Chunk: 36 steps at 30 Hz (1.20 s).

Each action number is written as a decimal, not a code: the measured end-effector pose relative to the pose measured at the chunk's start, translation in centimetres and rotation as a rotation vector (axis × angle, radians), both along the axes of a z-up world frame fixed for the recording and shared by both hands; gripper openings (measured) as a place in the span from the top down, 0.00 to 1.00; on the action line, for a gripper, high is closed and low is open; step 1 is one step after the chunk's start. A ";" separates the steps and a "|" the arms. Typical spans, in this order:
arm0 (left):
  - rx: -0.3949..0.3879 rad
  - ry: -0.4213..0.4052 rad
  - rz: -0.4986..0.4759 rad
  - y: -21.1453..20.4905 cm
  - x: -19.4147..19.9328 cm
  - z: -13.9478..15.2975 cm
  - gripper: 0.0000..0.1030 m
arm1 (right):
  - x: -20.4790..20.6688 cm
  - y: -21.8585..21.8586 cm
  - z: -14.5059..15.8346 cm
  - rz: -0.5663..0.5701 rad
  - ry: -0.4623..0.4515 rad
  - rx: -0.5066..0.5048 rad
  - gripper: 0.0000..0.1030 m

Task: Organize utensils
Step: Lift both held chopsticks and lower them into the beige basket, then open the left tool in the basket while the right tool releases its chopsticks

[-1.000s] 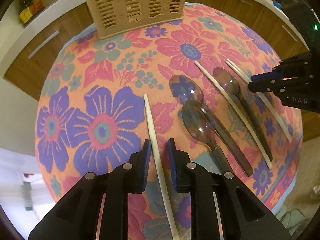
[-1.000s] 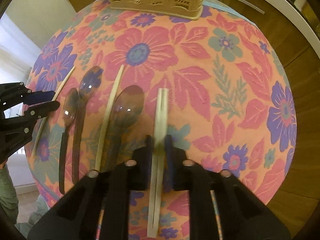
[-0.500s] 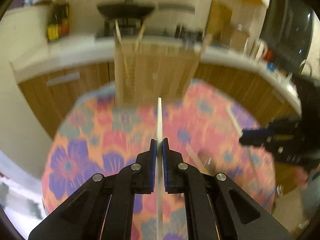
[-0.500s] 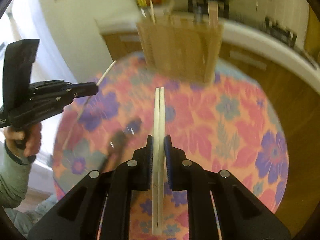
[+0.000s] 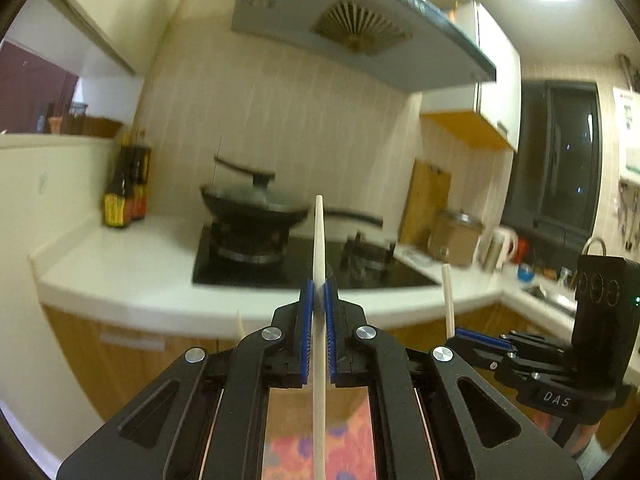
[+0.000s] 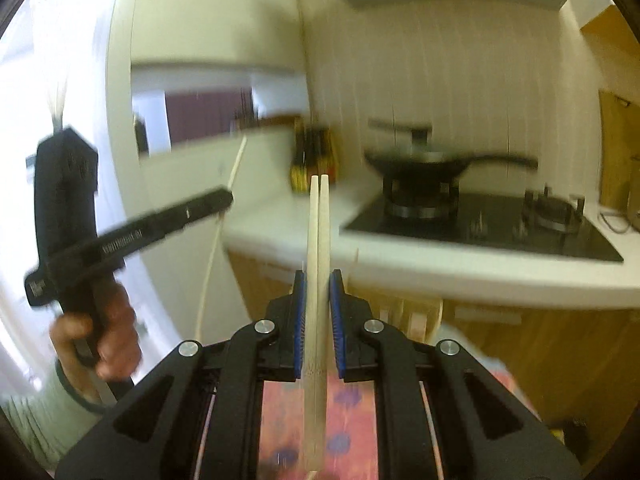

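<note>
Pale wooden chopsticks were held in both tools, lifted above the flowered cloth [image 5: 320,440] that covered the bench. The step in hand was judged to be the carry: utensils had been picked up but not yet stowed. No holder for them could be made out with certainty below the tools, only some pale slats [image 6: 416,320] behind the right tool, too blurred to name. The next move was judged to call for each tool to be brought over such a holder, tipped downward and opened only once the sticks were lined up with a compartment.

The left tool [image 5: 319,292] was nearly shut, its blue pads [image 5: 306,320] pressed on a single chopstick [image 5: 319,240], whose tip stood up in front of the black wok [image 5: 252,204] on the stove. The right tool [image 6: 318,284] was closed almost as far on a pair of chopsticks [image 6: 318,232] held side by side and touching, left of that wok in its own view. Each tool was also seen from the other's camera, with a hand [image 6: 108,340] around the left tool's grip.
</note>
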<state>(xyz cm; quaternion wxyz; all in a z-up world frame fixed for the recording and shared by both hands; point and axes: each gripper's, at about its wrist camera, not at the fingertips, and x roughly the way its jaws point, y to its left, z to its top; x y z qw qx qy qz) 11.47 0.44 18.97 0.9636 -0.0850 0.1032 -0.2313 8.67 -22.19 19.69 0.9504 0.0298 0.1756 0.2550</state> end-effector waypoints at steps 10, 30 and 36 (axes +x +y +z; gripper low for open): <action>-0.041 -0.163 -0.004 -1.2 4.1 1.0 0.96 | 6.6 -1.4 2.3 -0.154 -0.180 0.047 0.91; -0.032 -0.084 0.123 -1.5 12.1 -5.7 0.95 | 13.7 -3.3 -4.3 -0.293 -0.181 0.055 0.90; -0.065 -0.025 0.058 -0.5 11.3 -6.5 0.95 | 12.0 -3.7 -5.5 -0.268 -0.130 0.059 0.81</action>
